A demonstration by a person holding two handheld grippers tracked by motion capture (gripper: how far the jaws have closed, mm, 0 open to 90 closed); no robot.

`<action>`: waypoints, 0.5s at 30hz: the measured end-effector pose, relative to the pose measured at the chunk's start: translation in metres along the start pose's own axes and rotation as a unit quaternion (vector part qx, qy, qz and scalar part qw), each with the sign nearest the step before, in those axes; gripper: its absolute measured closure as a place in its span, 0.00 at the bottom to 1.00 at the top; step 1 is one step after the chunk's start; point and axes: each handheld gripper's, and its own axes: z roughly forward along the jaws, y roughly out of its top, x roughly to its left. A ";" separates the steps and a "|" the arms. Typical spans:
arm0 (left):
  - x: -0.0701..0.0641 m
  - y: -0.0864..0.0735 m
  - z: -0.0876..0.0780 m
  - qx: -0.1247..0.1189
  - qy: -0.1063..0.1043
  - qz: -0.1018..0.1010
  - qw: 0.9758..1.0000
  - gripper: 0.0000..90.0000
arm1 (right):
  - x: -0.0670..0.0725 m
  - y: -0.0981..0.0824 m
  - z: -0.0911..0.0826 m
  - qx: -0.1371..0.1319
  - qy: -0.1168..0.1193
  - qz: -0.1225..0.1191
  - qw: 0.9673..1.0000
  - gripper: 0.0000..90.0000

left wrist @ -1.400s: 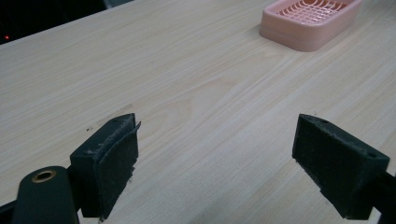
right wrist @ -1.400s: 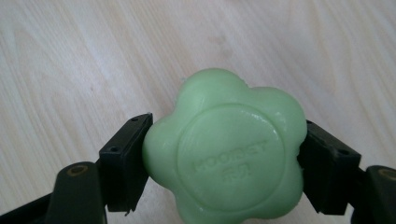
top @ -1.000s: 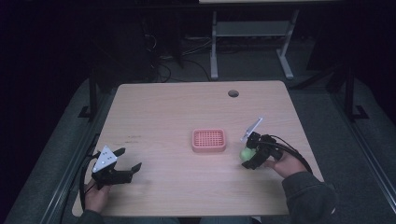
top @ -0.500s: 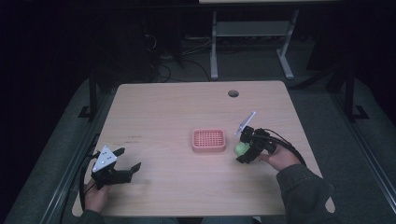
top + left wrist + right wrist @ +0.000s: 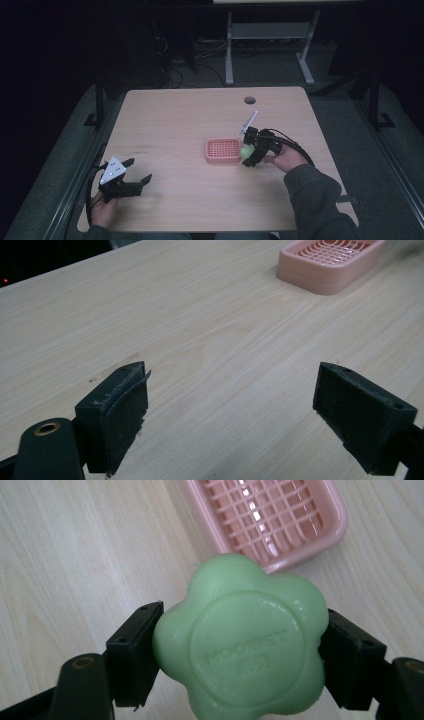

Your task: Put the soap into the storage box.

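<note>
**High view: soap in your right gripper at the dish's edge**

High view, starting at the left: your left hand point(image 5: 102, 210) comes in from the bottom edge near the table's point(image 5: 175, 115) front left corner, holding the left gripper point(image 5: 136, 172) low over the wood with its grey plate on top. Its jaws point toward the table's middle and stand wide apart with nothing between them; the left gripper view shows bare wood grain in the gap and the pink soap dish point(image 5: 332, 262) far off at the upper right.

Moving right, the pink soap dish point(image 5: 223, 150) sits flat near the table's centre, its grid floor bare.

Just beside the dish's right edge is your right gripper point(image 5: 246, 152), jaws aimed left toward the dish. Your right hand point(image 5: 286, 158) wraps the grip from behind, and the grey sleeve runs down to the lower right. The jaws are clenched on the green soap point(image 5: 246, 150); in the right gripper view the flower-shaped green soap point(image 5: 242, 642) is pinched on both sides, raised over the wood, with the dish's near corner right behind it.
</note>
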 end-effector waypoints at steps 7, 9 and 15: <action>0.000 0.001 0.002 0.001 -0.002 0.002 1.000 0.16 | -0.004 0.017 0.005 0.004 0.004 -0.006 1.000 0.29; -0.001 0.001 0.002 0.000 -0.003 0.003 1.000 0.16 | -0.006 0.026 0.007 0.003 0.007 -0.009 1.000 0.29; 0.000 0.001 0.002 -0.001 -0.004 0.003 1.000 0.16 | -0.008 0.041 0.007 -0.003 0.004 -0.010 1.000 0.29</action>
